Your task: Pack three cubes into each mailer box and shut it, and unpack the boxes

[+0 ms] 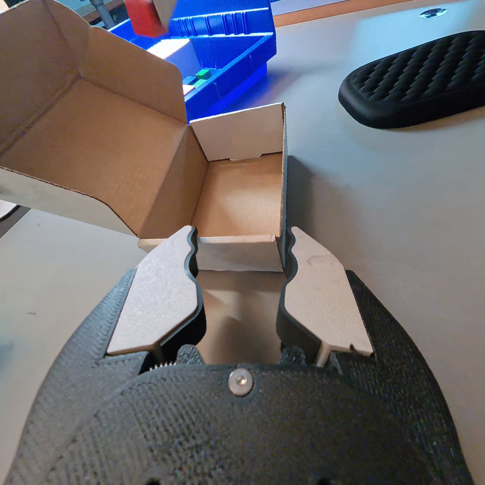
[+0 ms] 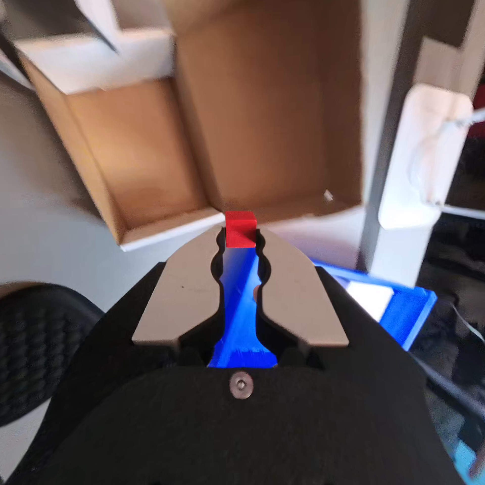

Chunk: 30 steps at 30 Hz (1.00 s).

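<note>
Between the fingertips at frame centre, the right gripper [image 2: 240, 231] is pinching a red cube [image 2: 240, 229] — rigid, probably light, gripped on flat opposite faces — while the left gripper [image 1: 241, 244] is spreading around the mailer box [image 1: 240, 253] wall

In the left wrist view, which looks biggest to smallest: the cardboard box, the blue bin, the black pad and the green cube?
1. Cardboard box, though nearest the camera.
2. Blue bin and black pad look alike, so I won't rank them.
3. Green cube, clearly smallest.
</note>
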### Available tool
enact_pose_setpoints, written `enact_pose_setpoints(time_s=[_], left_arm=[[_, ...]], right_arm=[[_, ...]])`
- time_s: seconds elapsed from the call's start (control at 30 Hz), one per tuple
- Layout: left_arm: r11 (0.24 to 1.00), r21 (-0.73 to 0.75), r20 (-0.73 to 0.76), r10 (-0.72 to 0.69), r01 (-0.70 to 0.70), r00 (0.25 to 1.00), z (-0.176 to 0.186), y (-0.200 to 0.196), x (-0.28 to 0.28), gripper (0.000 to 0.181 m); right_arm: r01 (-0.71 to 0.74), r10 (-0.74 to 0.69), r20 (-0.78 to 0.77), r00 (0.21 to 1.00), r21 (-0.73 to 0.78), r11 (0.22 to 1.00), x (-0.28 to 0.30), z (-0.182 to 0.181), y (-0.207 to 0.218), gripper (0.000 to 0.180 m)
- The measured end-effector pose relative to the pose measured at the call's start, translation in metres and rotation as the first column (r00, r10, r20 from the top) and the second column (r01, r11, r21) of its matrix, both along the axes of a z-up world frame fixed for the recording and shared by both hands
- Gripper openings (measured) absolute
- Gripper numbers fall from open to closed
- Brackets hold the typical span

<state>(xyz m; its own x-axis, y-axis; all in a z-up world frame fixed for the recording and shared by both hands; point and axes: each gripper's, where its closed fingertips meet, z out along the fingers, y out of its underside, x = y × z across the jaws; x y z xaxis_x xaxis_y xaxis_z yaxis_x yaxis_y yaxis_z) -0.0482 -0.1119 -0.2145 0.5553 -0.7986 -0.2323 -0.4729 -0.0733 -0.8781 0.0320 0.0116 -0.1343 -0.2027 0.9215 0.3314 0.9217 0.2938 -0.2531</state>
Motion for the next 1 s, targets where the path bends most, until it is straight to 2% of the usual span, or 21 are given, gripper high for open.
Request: enact_pose_setpoints(time_s=[0.07, 0.13, 0.3, 0.43, 0.6, 0.87, 1.0], left_arm=[[1.000, -0.001, 0.001, 0.001, -0.001, 1.000, 0.000, 0.000, 0.000, 0.064], [1.000, -0.001, 0.001, 0.001, -0.001, 1.000, 0.000, 0.000, 0.000, 0.064], [1.000, 0.000, 0.001, 0.000, 0.000, 1.000, 0.000, 0.000, 0.000, 0.064], [1.000, -0.003, 0.006, 0.000, 0.000, 1.000, 0.000, 0.000, 0.000, 0.064], [1.000, -0.003, 0.006, 0.000, 0.000, 1.000, 0.000, 0.000, 0.000, 0.063], [1.000, -0.003, 0.007, 0.007, -0.007, 1.000, 0.000, 0.001, -0.001, 0.063], [1.000, -0.004, 0.009, 0.013, -0.013, 1.000, 0.001, 0.002, -0.002, 0.063]], right_arm=[[0.092, -0.094, 0.029, 0.995, 0.038, 0.995, 0.028, 0.013, 0.033, 0.021], [0.202, -0.209, 0.093, 0.973, 0.081, 0.976, 0.062, 0.010, 0.068, 0.021], [0.387, -0.400, 0.296, 0.867, 0.105, 0.916, 0.146, -0.047, 0.120, 0.021], [0.421, -0.412, 0.357, 0.838, 0.058, 0.905, 0.168, -0.085, 0.127, 0.022], [0.426, -0.402, 0.419, 0.814, 0.039, 0.904, 0.177, -0.106, 0.129, 0.022], [0.430, -0.400, 0.444, 0.802, 0.036, 0.902, 0.183, -0.116, 0.129, 0.024], [0.422, -0.411, 0.333, 0.848, 0.043, 0.905, 0.167, -0.093, 0.129, 0.028]])
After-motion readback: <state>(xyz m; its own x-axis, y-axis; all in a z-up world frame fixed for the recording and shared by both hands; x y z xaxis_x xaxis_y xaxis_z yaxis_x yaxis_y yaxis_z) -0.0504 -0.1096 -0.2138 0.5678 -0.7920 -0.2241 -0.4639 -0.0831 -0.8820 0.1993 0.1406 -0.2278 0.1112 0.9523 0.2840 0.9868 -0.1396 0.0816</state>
